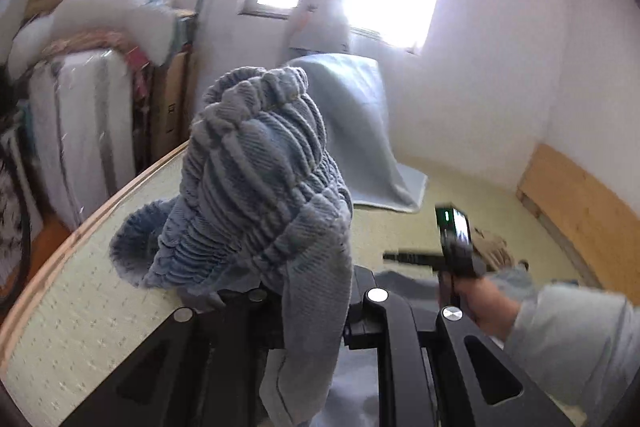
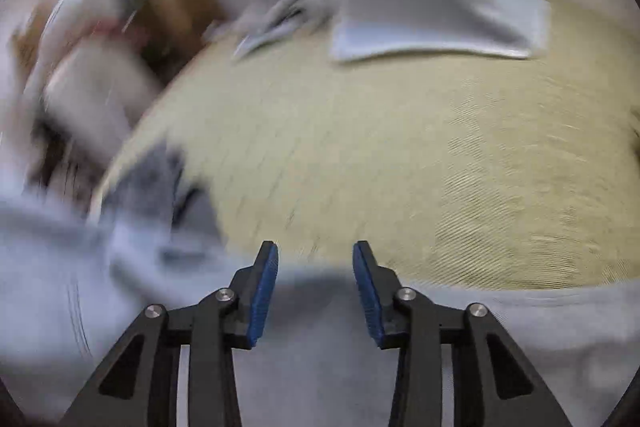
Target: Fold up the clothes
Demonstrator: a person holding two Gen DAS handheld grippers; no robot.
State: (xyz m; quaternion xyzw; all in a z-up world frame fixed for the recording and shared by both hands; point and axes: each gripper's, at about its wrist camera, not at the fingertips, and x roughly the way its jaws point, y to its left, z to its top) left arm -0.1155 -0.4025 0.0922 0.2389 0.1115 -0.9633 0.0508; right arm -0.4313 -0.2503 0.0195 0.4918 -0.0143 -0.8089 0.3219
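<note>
In the left wrist view a blue-grey ribbed garment point(image 1: 256, 179) with a gathered elastic band is bunched up and lifted above the pale yellow mattress point(image 1: 100, 291). My left gripper point(image 1: 308, 303) is shut on it, and the cloth hides the fingertips. Part of the garment hangs down between the finger arms. My right gripper point(image 2: 316, 255) stands open with nothing between its blue pads point(image 2: 264, 291). It hovers over grey-blue cloth point(image 2: 320, 367) lying at the near edge of the mattress point(image 2: 400, 147). That view is blurred.
A light blue cloth point(image 1: 352, 131) point(image 2: 420, 7) is draped over something at the far side of the mattress. A hand in a pale sleeve point(image 1: 484, 301) is at the right. Boxes and wrapped bundles point(image 1: 88, 115) are stacked beyond the mattress's wooden edge. A wooden board point(image 1: 580, 203) leans on the wall.
</note>
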